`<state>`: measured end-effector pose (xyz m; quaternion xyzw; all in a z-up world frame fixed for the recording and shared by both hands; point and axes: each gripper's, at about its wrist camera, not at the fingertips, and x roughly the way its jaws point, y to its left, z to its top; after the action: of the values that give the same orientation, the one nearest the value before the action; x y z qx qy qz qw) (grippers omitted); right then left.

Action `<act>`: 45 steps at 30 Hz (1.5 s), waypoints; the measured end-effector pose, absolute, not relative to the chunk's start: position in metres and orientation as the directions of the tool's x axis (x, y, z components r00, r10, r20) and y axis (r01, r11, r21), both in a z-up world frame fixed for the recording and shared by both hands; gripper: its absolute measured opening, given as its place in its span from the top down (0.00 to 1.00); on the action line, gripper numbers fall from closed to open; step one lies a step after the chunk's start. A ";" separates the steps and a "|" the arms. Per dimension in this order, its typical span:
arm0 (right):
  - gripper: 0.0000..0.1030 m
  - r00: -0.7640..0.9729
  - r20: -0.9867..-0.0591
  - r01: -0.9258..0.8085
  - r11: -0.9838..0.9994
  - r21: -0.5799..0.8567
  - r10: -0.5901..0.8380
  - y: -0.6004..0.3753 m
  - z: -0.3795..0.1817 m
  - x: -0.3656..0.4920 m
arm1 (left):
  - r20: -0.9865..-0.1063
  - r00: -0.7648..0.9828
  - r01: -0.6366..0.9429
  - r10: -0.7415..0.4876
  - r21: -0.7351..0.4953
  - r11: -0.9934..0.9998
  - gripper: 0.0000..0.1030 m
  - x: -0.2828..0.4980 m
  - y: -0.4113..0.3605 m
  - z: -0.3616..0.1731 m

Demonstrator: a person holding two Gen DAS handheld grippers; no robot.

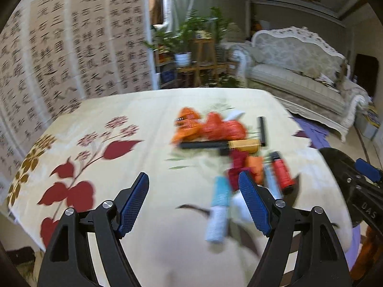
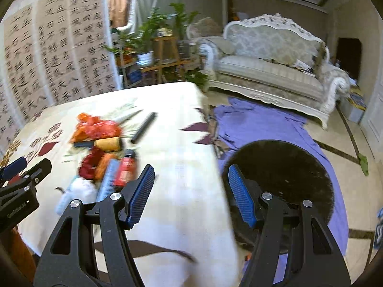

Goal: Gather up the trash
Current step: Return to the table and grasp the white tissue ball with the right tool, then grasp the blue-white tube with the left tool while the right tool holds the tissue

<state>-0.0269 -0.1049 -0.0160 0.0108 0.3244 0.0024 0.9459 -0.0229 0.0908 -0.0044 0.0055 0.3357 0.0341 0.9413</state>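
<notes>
- Blue-padded fingers (image 1: 253, 205) of the left gripper (image 1: 194, 203) fill the bottom of the left wrist view, spread wide apart with nothing between them, hanging over the near part of the table (image 1: 153, 110).
- Just past the right-hand finger, lower centre-right of that frame, lies a light blue and white tube (image 1: 219, 210), blurred, pointing toward the camera.
- Beside it a red can with a black cap (image 1: 282, 172) lies on its side, touching a heap of dark red and orange wrappers (image 1: 246, 165).
- Farther up the frame, at centre, a yellow cylinder (image 1: 244, 144) lies across the pile, with crumpled orange-red packaging (image 1: 210, 126) behind it and a thin black stick (image 1: 262, 129) just to its right.
- All of this trash sits on a cream tablecloth printed with red leaves (image 1: 71, 191).
- At the right edge of the left wrist view the right gripper's black body shows.
- In the right wrist view the right gripper (image 2: 191, 196) is also wide open and holds nothing; its left finger is over the table's edge, its right finger over a round black bin (image 2: 287, 167) on the floor.
- That bin stands on a purple cloth (image 2: 258, 124), just beside the table.
- Upper right in both views is a pale carved sofa (image 2: 270, 55); potted plants (image 2: 148, 38) stand at upper centre, and calligraphy panels (image 2: 47, 47) cover the upper left.
</notes>
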 end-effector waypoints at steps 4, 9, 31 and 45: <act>0.39 0.781 -0.622 -0.064 0.998 0.006 0.054 -0.075 -0.017 -0.026 | -0.641 0.759 -0.117 0.110 0.031 0.993 0.27 -0.028 0.118 -0.011; 0.39 0.767 -0.635 -0.130 0.991 -0.013 0.092 -0.043 -0.020 -0.027 | -0.649 0.747 -0.167 0.145 0.028 0.986 0.27 -0.034 0.146 -0.019; 0.72 0.711 -0.690 -0.244 0.968 -0.058 0.138 0.008 -0.043 -0.021 | -0.674 0.730 -0.151 0.113 0.003 0.989 0.27 -0.031 0.155 -0.034; 0.72 0.751 -0.658 -0.066 0.998 -0.003 0.048 -0.077 -0.033 -0.020 | -0.715 0.699 0.003 0.006 0.011 1.000 0.34 -0.013 0.085 -0.044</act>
<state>-0.0205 -0.0767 -0.0329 -0.0128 0.3512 0.0302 0.9357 -0.0133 0.0851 -0.0443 0.0058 0.3876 0.0010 0.9218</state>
